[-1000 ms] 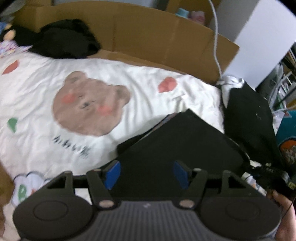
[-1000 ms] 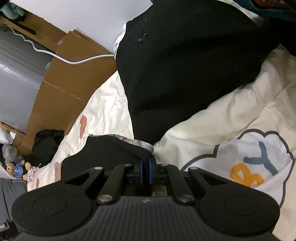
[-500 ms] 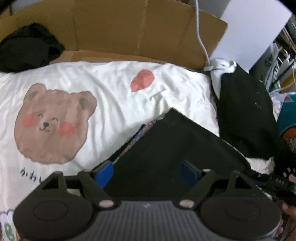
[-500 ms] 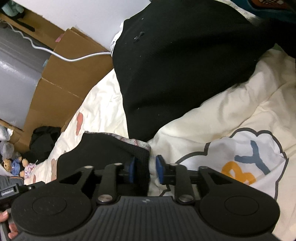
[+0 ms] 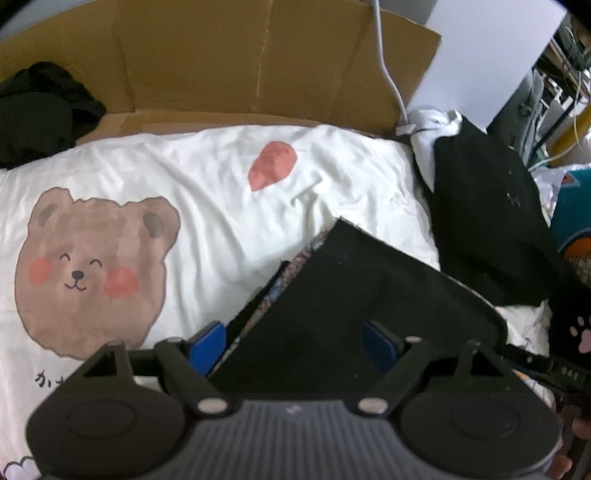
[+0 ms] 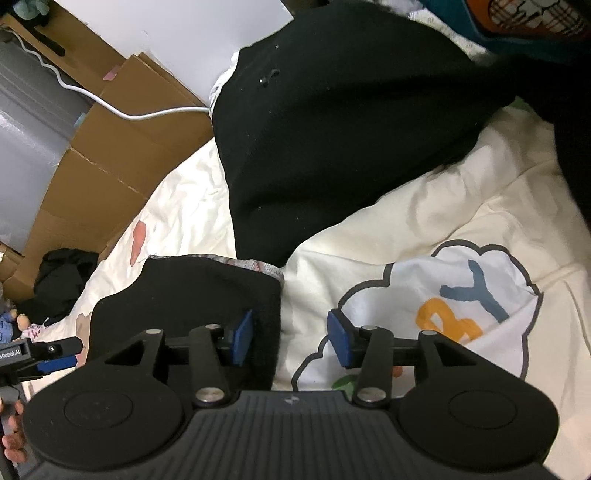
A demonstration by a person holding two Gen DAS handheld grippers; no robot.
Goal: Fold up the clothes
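Note:
A folded black garment (image 5: 354,295) with a patterned inner edge lies flat on the white bear-print bedsheet (image 5: 207,184). My left gripper (image 5: 293,343) is open, its blue pads spread over the garment's near part. In the right wrist view the same garment (image 6: 192,295) lies at lower left. My right gripper (image 6: 291,341) is open, with the garment's right edge between its pads. The left gripper's tip (image 6: 55,360) shows at the left edge there.
A larger black garment (image 5: 487,221) lies to the right, also seen in the right wrist view (image 6: 332,129). Cardboard panels (image 5: 258,66) with a white cable (image 5: 388,70) line the back. Another black heap (image 5: 40,110) sits far left. A teal printed item (image 6: 517,26) lies far right.
My right gripper was shut on the garment's edge a second ago and has opened wide, letting it go. The left gripper stayed open and swung its view to the right over the garment.

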